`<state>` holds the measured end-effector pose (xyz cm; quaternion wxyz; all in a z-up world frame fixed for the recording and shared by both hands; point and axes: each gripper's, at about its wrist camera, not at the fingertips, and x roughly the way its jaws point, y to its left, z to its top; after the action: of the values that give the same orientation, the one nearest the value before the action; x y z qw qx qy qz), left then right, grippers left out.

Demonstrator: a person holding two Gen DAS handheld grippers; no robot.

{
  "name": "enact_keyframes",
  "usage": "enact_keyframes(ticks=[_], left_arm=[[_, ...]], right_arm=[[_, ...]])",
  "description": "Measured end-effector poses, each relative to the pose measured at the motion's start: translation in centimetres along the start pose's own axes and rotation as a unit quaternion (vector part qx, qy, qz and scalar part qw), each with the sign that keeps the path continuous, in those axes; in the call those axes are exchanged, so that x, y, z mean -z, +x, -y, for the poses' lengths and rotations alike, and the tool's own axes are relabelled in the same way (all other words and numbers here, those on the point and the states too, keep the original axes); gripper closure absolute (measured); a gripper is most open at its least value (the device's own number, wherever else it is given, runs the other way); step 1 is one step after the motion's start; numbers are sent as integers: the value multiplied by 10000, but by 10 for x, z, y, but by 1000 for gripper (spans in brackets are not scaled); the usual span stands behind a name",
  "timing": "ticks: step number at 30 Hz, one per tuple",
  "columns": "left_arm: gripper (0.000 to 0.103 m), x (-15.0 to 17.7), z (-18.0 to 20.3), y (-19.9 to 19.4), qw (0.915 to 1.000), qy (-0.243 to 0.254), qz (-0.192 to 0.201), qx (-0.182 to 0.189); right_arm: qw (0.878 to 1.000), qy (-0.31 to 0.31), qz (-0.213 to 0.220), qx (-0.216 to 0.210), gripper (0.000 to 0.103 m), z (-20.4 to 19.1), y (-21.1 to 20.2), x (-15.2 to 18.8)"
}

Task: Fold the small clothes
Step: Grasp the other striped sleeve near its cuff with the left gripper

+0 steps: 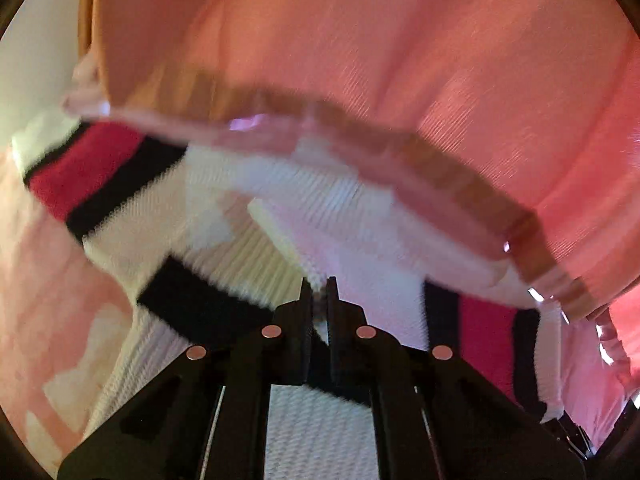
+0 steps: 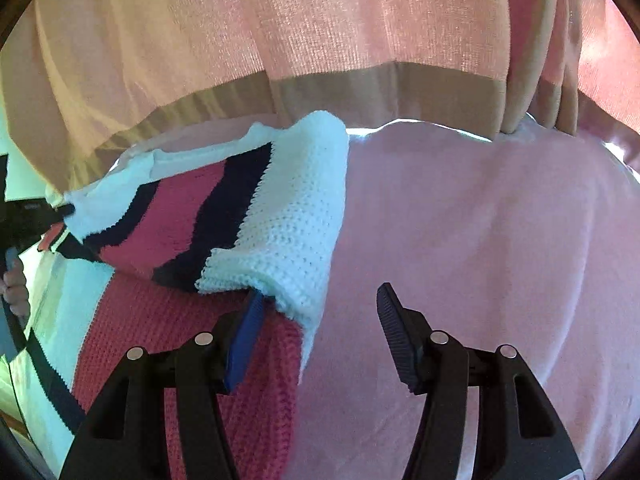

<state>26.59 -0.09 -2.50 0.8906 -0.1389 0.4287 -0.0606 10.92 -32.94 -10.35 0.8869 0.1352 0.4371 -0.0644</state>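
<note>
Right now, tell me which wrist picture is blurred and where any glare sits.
Left wrist view: motion-smeared throughout, the striped white, pink and navy knitted garment streaked, only the left gripper crisp. Right wrist view: sharp knit texture, white glare along the far edge of the pale pink cloth surface, fisheye bending the pink curtain's tan hem.

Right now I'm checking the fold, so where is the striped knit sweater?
In the right wrist view the striped knit sweater lies left of centre on the pink cloth, folded edge by the right gripper's left finger.
</note>
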Motion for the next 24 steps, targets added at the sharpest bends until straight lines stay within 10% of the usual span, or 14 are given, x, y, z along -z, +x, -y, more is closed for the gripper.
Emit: enact_keyframes(ticks=[4, 7, 11, 17, 24], left_arm=[[97, 4, 2, 4, 9997, 208, -16, -84], [97, 3, 1, 6, 9998, 175, -39, -109], [97, 6, -6, 17, 9992, 195, -184, -307], [96, 12, -13, 29, 9981, 265, -302, -469], [94, 11, -14, 28, 9979, 242, -327, -506]], right_arm=[[10000, -44, -33, 36, 52, -9, 7, 0], [9997, 45, -219, 8, 87, -12, 17, 2], [9993, 237, 256, 153, 88, -14, -11, -3], [9968, 541, -485, 345, 87, 4, 10, 5], [9943, 394, 986, 50, 80, -32, -78, -6]])
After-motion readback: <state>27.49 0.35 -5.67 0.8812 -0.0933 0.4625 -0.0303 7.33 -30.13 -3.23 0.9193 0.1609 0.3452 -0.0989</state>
